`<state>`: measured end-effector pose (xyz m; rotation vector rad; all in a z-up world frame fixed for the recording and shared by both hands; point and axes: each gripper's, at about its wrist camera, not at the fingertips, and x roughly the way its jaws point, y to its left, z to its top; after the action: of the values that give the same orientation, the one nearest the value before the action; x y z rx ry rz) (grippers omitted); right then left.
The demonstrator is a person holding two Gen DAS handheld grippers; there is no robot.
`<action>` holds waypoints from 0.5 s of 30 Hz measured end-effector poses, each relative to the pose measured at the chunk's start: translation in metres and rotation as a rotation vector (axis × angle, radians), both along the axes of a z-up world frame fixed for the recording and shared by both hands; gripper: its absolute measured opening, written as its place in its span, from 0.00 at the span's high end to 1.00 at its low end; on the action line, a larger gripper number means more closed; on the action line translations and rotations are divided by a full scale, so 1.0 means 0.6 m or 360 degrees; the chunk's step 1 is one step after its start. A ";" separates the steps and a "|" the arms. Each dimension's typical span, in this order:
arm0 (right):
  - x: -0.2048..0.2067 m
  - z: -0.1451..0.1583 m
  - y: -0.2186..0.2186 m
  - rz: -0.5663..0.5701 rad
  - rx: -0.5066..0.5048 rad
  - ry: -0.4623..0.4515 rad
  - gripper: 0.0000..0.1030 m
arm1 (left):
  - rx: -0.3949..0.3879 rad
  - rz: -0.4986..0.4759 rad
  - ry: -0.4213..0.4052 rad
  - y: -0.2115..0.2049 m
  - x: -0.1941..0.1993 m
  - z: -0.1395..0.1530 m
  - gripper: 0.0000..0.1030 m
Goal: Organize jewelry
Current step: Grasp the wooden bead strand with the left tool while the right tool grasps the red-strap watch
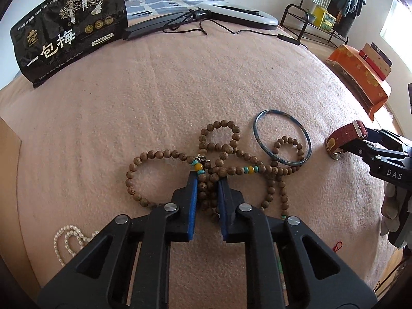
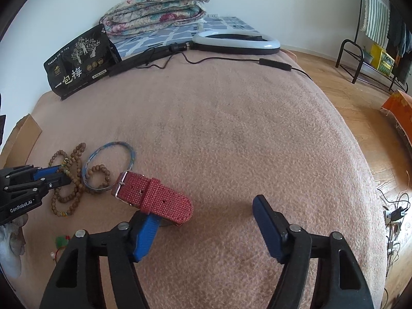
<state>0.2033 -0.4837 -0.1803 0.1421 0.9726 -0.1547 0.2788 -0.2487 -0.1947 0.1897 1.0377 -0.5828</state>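
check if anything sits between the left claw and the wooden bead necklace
Nothing visible does. The left claw already has its blue pads on either side of the bunched strands of the wooden bead necklace, pressing on them. The blue bangle lies off to the right.

Your left gripper and right gripper: black plastic frames, blue finger pads, silver screw heads; white "GenRobot.AI" and "DAS" lettering on the bodies.

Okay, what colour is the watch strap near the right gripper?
Dark red, with a woven dotted texture and a silver buckle; the watch strap shows best in the right wrist view.
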 end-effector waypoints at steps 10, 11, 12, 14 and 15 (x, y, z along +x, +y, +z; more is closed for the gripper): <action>0.002 0.009 0.010 0.0053 0.0030 -0.0006 0.82 | -0.0059 0.0019 -0.0004 0.010 -0.014 0.010 0.91; 0.000 0.012 0.011 0.0049 0.0025 -0.0012 0.84 | -0.0062 0.0021 -0.0006 0.012 -0.017 0.012 0.91; -0.002 0.014 0.011 0.0046 0.0021 -0.0019 0.87 | -0.0066 0.0023 -0.0007 0.013 -0.018 0.014 0.91; -0.007 0.020 0.012 0.0040 0.0016 -0.0032 0.86 | -0.0086 0.0030 -0.0007 0.019 -0.021 0.020 0.91; -0.009 0.023 0.012 0.0037 0.0015 -0.0038 0.87 | -0.0100 0.0036 -0.0005 0.023 -0.022 0.024 0.91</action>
<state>0.1977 -0.4765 -0.1666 0.1411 0.9508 -0.1267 0.2653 -0.2350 -0.1803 0.1233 1.0161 -0.5940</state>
